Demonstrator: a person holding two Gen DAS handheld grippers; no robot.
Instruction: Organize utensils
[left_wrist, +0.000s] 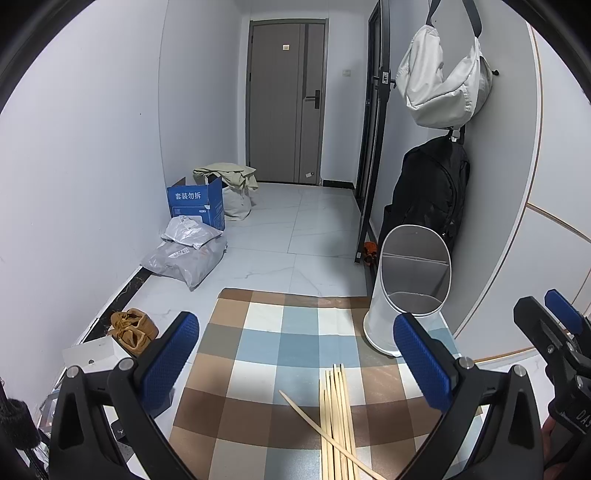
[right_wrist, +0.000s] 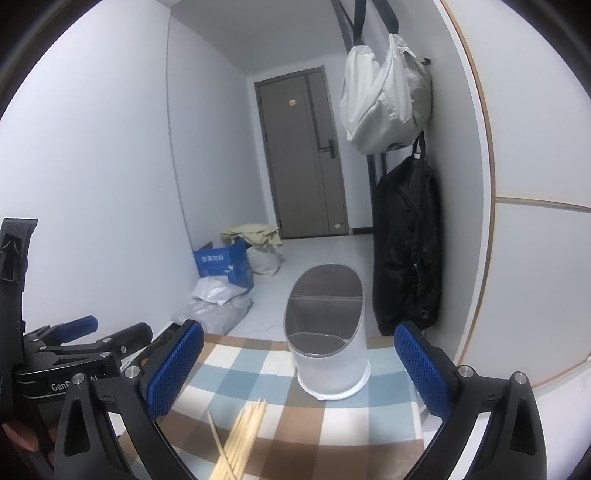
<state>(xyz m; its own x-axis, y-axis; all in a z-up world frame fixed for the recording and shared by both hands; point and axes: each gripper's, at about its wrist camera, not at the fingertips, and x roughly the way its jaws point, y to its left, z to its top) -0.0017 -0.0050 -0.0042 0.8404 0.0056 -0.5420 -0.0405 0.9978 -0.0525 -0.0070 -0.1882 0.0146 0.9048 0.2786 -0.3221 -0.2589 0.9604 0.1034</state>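
Nothing is picked up yet, so the task looks to be at its opening step, the approach to the first grasp. The chopsticks (left_wrist: 338, 417) lie in a loose bundle on the checked cloth (left_wrist: 258, 350) that covers the bench, most of them side by side and one lying crossed over the rest. The white utensil holder (left_wrist: 406, 288) stands upright at the far right part of the cloth, well apart from the sticks; its slanted mouth shows a divider that splits it into compartments, and no utensil shows inside. The left claw (left_wrist: 295, 362) hangs above the near end of the bundle with its blue pads spread wide and nothing between them. The right claw (right_wrist: 299, 373) is likewise wide and empty, with the holder straight ahead of it and the stick tips (right_wrist: 255, 406) low in its view. The next move, as I judge it, calls for one claw to come down over the bundle and close across the shafts. The crossed stick may roll or slip out of the pinch. The other claw could steady the holder, which looks light and may tip.
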